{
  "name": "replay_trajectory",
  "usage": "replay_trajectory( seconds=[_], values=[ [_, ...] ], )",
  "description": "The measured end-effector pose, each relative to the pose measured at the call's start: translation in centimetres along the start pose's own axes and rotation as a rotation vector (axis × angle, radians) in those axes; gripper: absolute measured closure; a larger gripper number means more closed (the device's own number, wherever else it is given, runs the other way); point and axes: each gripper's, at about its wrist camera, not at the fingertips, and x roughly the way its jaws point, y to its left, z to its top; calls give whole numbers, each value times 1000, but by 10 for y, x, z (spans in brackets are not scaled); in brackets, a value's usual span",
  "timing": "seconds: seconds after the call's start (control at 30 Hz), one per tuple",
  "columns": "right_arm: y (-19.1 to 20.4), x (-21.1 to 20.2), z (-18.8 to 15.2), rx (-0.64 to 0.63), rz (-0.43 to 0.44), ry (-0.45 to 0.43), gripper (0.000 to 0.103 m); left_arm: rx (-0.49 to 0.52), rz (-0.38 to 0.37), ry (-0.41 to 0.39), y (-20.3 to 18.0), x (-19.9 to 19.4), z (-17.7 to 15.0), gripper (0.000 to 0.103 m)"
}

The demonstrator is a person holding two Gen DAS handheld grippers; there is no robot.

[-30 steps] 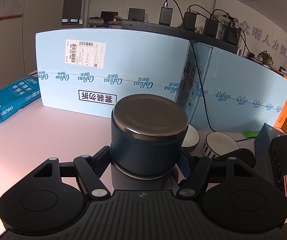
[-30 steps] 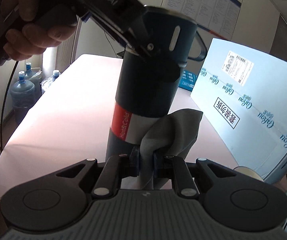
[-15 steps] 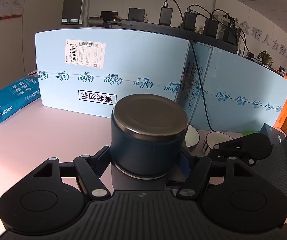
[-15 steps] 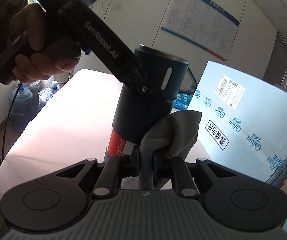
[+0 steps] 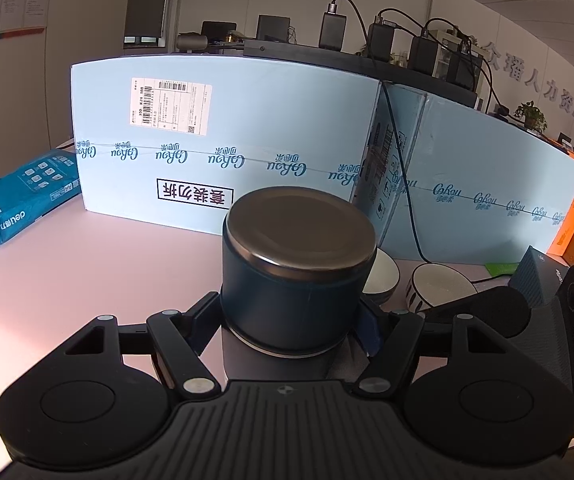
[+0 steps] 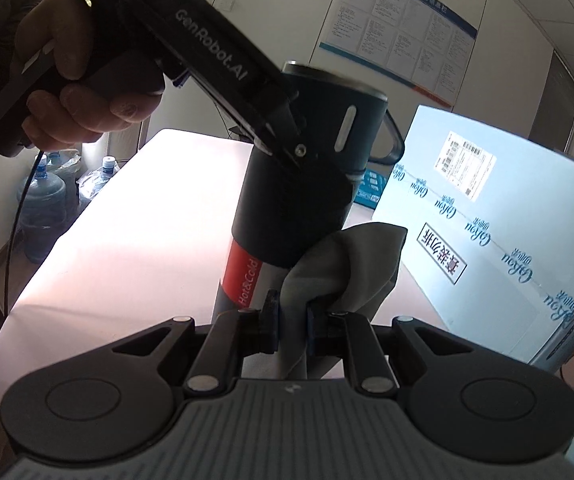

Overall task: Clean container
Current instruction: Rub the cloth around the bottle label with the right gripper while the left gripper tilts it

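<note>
The left gripper [image 5: 293, 320] is spread partway, its pads pressed on either side of the dark flask [image 5: 295, 280], just below the lid. The flask stands upright on the pink table [image 5: 87, 272], in front of the pale blue cartons [image 5: 227, 140]. In the right wrist view a hand [image 6: 67, 80] grips the handle of the left gripper [image 6: 287, 148], which reaches down at a slant to the flask [image 6: 307, 184].

The right gripper [image 6: 291, 320] is pressed almost together, pinching a grey cloth [image 6: 347, 268]. The bunched upper part of the cloth lies against the lower side of the flask, beside its red label [image 6: 243, 272].

Compared with a second ago, the left gripper's hold is unchanged. In the right wrist view the flask sits lower in the picture and its top rim shows; the cloth stays at the flask's lower side. Two bowls [image 5: 439, 288] stand behind the flask.
</note>
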Motion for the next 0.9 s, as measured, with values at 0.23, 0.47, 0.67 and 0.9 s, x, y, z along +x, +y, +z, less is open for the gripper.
replay_trajectory(
  seconds=[0.23, 0.47, 0.67, 0.9],
  values=[
    [0, 15, -14, 181, 99, 100, 84, -5, 2, 0, 0, 0, -1, 38],
    [1, -6, -4, 332, 181, -27, 84, -12, 5, 1, 1, 0, -1, 38],
    [6, -24, 10, 335, 218, -158, 85, -13, 6, 3, 2, 0, 0, 38],
    [6, -18, 10, 417, 242, -169, 84, -12, 10, 8, 1, 0, -1, 38]
  ],
)
